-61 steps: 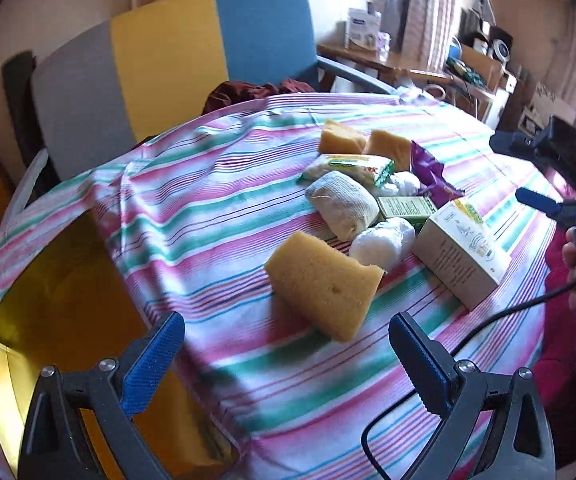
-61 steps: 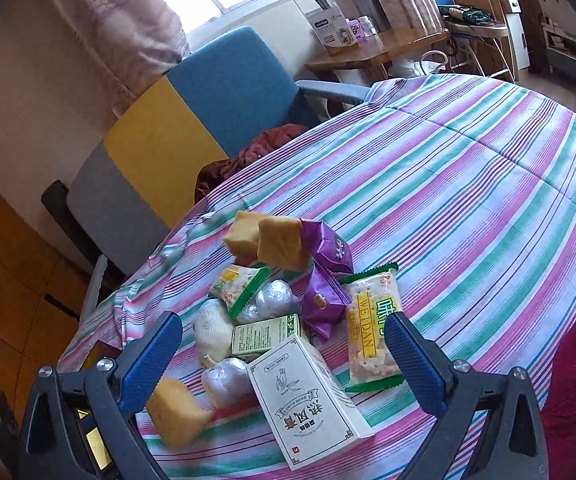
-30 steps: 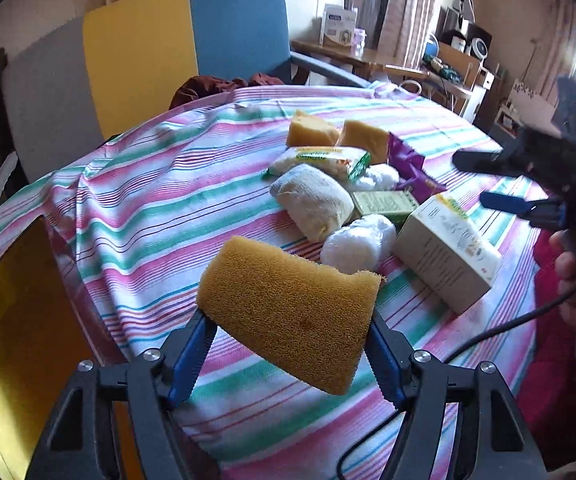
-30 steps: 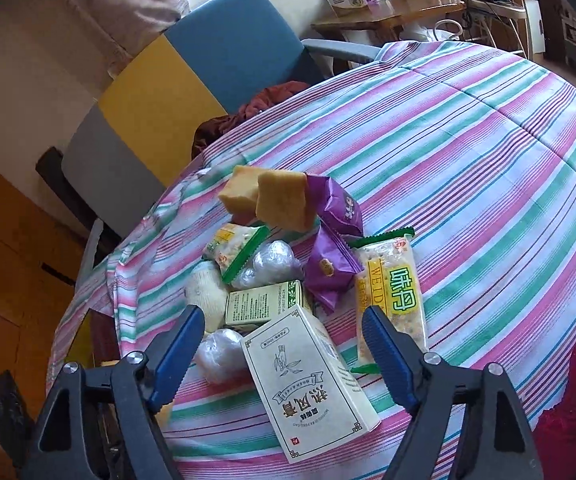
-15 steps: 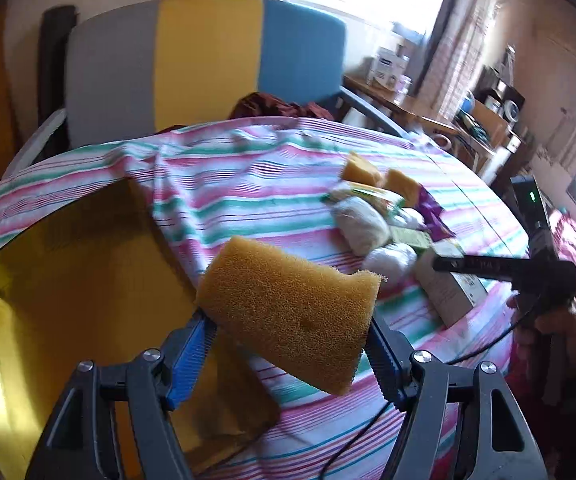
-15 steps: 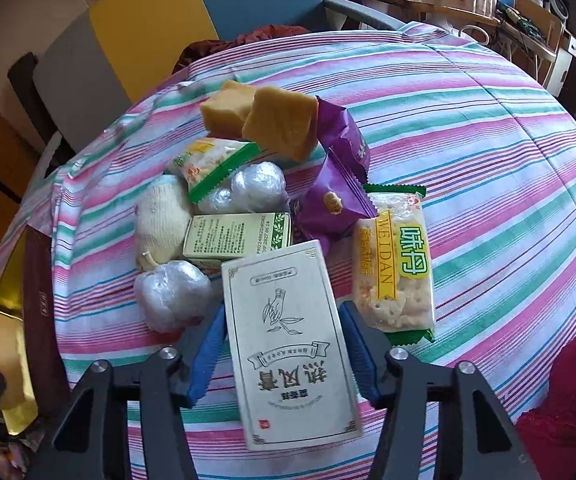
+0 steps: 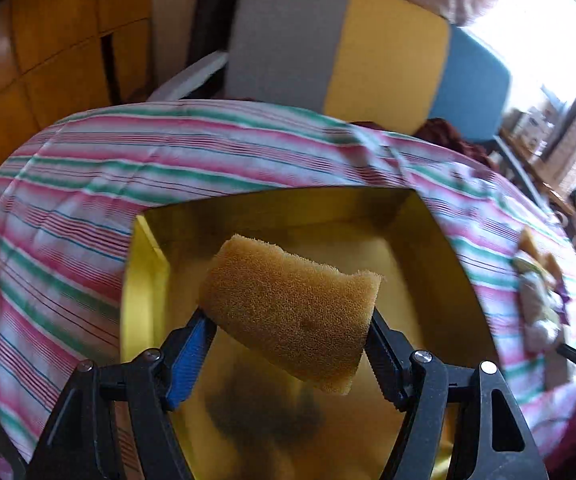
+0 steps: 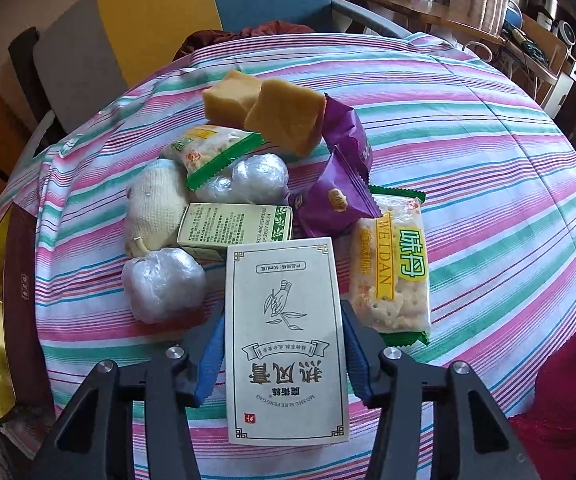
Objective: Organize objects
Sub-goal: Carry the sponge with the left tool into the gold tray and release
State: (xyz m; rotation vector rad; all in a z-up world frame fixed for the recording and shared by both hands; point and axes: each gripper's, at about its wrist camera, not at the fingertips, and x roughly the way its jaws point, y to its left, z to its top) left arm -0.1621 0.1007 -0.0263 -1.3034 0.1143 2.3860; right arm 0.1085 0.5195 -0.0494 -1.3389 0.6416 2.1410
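1. Over the open gold box, clamped between the pads of the left hand-held gripper: a tan sponge, tilted, clear of the box floor.
2. Likely light, soft and springy; pinched at its two short ends, dented slightly there. Coarse open-pored face, one corner notched.
3. On the striped surface, flanked closely on both long sides by the right hand-held gripper: a white printed carton. Cannot tell whether squeezed or merely bracketed. Probably stiff and light; long side walls the sensible hold.
4. Just beyond: green-trimmed cracker packet, purple wrappers, foil-wrapped balls, two more sponges.
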